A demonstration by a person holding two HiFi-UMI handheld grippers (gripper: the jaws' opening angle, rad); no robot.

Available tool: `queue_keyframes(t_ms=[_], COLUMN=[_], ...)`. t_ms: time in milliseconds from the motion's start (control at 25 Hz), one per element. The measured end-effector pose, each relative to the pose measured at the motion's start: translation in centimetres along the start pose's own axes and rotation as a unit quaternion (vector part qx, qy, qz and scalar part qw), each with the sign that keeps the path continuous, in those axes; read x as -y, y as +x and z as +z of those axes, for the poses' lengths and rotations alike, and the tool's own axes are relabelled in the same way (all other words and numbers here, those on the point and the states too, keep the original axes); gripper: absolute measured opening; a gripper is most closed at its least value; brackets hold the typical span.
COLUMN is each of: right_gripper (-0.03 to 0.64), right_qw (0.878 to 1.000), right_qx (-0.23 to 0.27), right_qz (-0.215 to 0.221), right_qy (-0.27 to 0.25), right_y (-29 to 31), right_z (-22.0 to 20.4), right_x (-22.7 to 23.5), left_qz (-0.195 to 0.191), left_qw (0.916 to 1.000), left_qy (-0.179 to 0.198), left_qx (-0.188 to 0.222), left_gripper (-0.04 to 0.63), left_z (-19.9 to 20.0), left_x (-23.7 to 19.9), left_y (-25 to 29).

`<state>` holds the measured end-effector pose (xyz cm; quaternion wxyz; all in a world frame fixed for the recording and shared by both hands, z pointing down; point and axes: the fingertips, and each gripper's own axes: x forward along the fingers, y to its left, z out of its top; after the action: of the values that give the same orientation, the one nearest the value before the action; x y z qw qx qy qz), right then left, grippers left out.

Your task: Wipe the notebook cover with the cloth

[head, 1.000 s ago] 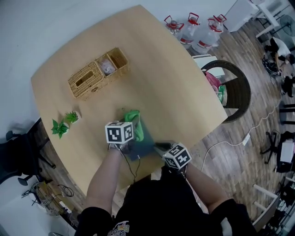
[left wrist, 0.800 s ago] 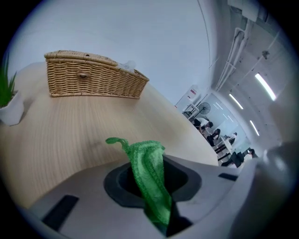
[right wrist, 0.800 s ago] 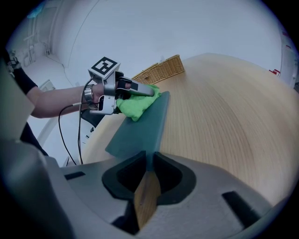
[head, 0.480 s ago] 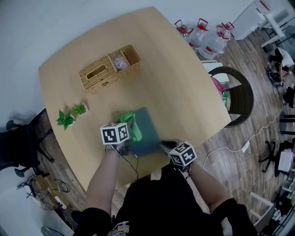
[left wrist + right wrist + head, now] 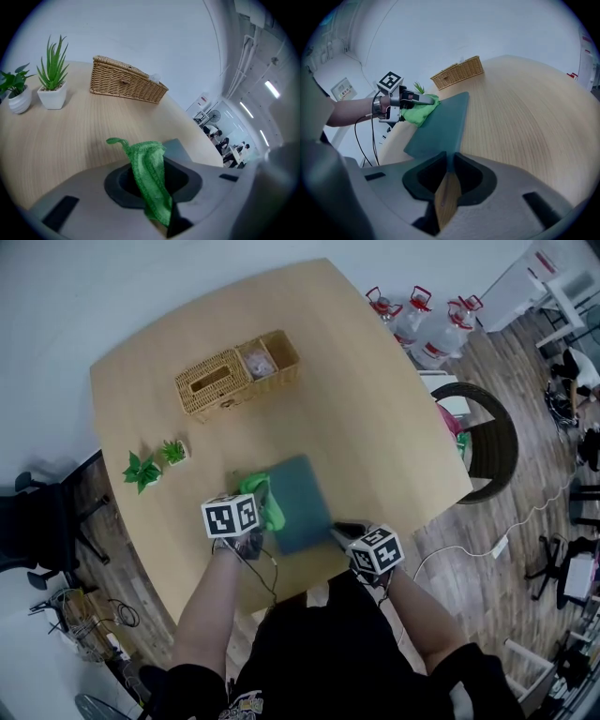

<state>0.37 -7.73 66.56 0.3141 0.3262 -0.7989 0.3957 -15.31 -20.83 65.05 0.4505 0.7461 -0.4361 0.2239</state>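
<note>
So, clamping the green cloth point(image 5: 269, 504) tight in the left gripper point(image 5: 261, 521) at the notebook point(image 5: 302, 502)'s left edge, pinning its near corner to the table point(image 5: 375, 409) with the right gripper point(image 5: 339, 531) clenched on it. Long axis running away toward the basket point(image 5: 234, 381) - probably sweeping rightward next.

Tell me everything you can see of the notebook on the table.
The notebook is thin, with a plain dark teal cover, closed and lying flat on the wooden table near the person. The right gripper clamps its near corner. The green cloth, held by the left gripper, rests on its left edge.
</note>
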Motion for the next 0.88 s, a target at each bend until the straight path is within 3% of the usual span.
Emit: queue_keyframes(t_ms=[520,880], right_gripper=[0.067,0.064], right_qw=[1.0,0.999], right_qx=[0.008,0.016], right_qz=[-0.024,-0.048], right_qy=[0.006,0.019], right_y=[-0.2,-0.2], right_z=[0.0,-0.2], right_x=[-0.1,0.0], left_qz=[0.008,-0.006], left_qw=[0.9999,1.0], left_qy=[-0.01,0.0], left_qx=[-0.004,0.0], left_gripper=[0.081,0.081], left_z=[-2.7,-4.3], left_x=[-1.1,-1.0], left_y=[-2.9,-5.1])
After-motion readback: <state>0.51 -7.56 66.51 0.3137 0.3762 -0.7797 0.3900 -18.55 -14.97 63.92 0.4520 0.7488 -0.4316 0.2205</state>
